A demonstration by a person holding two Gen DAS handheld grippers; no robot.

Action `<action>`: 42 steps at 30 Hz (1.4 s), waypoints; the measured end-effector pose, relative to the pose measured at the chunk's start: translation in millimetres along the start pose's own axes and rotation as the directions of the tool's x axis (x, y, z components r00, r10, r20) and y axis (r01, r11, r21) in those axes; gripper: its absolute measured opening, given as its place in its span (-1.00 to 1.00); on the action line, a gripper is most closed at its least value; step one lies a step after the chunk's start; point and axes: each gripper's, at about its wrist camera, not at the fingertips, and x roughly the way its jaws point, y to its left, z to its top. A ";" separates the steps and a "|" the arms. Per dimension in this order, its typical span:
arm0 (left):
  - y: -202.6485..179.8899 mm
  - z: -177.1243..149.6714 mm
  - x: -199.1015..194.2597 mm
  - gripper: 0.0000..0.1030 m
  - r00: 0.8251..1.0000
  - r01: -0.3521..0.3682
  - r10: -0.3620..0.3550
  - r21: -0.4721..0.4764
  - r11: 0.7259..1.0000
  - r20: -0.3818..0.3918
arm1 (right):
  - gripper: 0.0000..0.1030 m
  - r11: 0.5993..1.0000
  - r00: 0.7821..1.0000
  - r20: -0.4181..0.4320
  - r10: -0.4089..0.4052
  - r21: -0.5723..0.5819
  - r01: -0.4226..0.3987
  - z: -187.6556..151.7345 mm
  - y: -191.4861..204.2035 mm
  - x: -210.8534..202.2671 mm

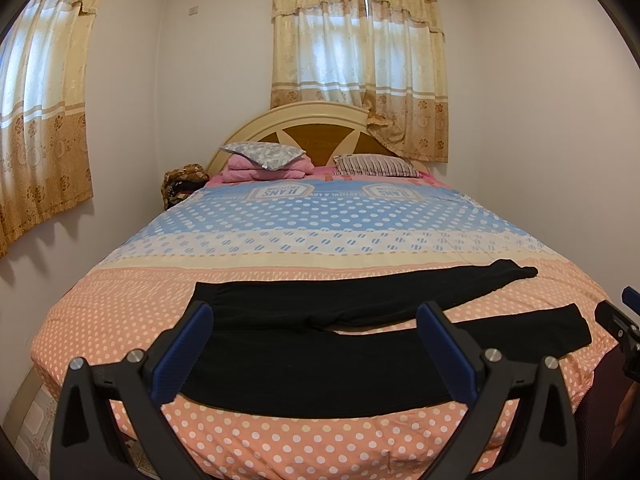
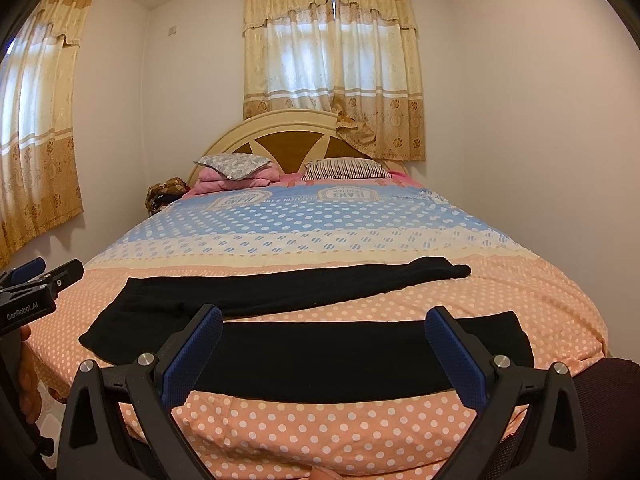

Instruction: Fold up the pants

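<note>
So I've got a gripper in each hand, both hanging just off the foot edge of the bed [image 1: 120, 344], pointed toward the headboard [image 1: 320, 120].

My left gripper [image 1: 316, 312] has its fingers spread wide, nothing between them, sitting above the waist end of the pants [image 1: 320, 368]. You can see it poking in at the left edge of the right camera too, but only side-on.

The pants are black and laid flat across the foot end of the bed, running parallel to the foot edge. Waist is toward the left side, legs run out to the right. The two legs are split apart in a V: the near leg lies along the foot edge, the far leg angles off toward the right side with a strip of the dotted cover showing between them.

My right gripper [image 2: 324, 312] is also wide open and empty, over the near leg.

Up at the head end there are two pillows [image 1: 264, 154], far from the pants.
</note>
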 end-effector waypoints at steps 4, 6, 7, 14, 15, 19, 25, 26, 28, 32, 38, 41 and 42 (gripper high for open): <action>2.3 -0.2 0.4 1.00 1.000 0.000 0.000 -0.001 1.000 -0.001 | 0.98 1.000 1.000 -0.002 -0.001 0.000 0.001 -0.4 -0.1 0.3; 2.6 -0.2 0.5 1.00 1.000 0.000 0.000 -0.002 1.000 -0.001 | 0.98 1.000 1.000 -0.002 0.000 0.000 0.000 -0.1 -0.5 0.6; 2.7 -0.3 0.6 1.00 1.000 -0.001 0.001 -0.002 1.000 -0.002 | 0.98 1.000 1.000 -0.002 0.000 0.000 0.000 0.2 -1.0 0.7; 6.2 -3.0 1.6 1.00 1.000 0.000 0.000 -0.006 1.000 -0.004 | 0.98 1.000 1.000 -0.007 0.003 -0.002 -0.003 -1.0 -0.8 1.7; 6.6 -3.8 1.9 1.00 1.000 0.000 0.000 -0.006 1.000 -0.005 | 0.98 1.000 1.000 -0.009 0.003 -0.002 -0.003 -0.2 -2.8 3.7; 6.3 -6.4 3.1 1.00 1.000 0.000 0.000 -0.008 1.000 -0.009 | 0.98 1.000 1.000 -0.013 0.003 0.001 -0.003 0.1 -3.4 6.0; 5.7 -6.9 5.0 1.00 1.000 -0.001 0.001 -0.008 1.000 -0.014 | 0.98 1.000 1.000 -0.017 0.004 0.002 -0.004 -0.2 -3.9 7.7; 5.6 -7.7 5.6 1.00 1.000 -0.002 0.002 -0.008 1.000 -0.015 | 0.98 1.000 1.000 -0.019 0.005 0.002 -0.005 -0.5 -4.0 8.2; 4.6 -9.1 7.5 1.00 1.000 -0.006 0.006 -0.008 1.000 -0.021 | 0.98 1.000 1.000 -0.023 0.007 0.003 -0.006 -1.6 -4.1 10.1; 8.0 -12.1 16.4 1.00 0.999 -0.017 0.017 -0.006 1.000 -0.036 | 0.98 1.000 0.999 -0.042 0.013 0.007 -0.013 -7.7 -4.8 18.3; 52.8 -10.7 72.3 1.00 0.990 -0.101 0.100 -0.003 0.995 -0.097 | 0.98 1.000 0.994 -0.104 0.021 0.021 -0.019 -23.1 -13.2 46.9; 100.0 -8.8 118.7 1.00 0.975 -0.143 0.134 -0.045 0.989 -0.176 | 0.98 0.998 0.989 -0.144 0.042 0.056 -0.035 -32.6 -23.0 66.1; 113.6 -7.8 132.3 1.00 0.969 -0.167 0.157 -0.038 0.985 -0.189 | 0.98 0.997 0.987 -0.151 0.051 0.069 -0.041 -35.0 -26.7 71.5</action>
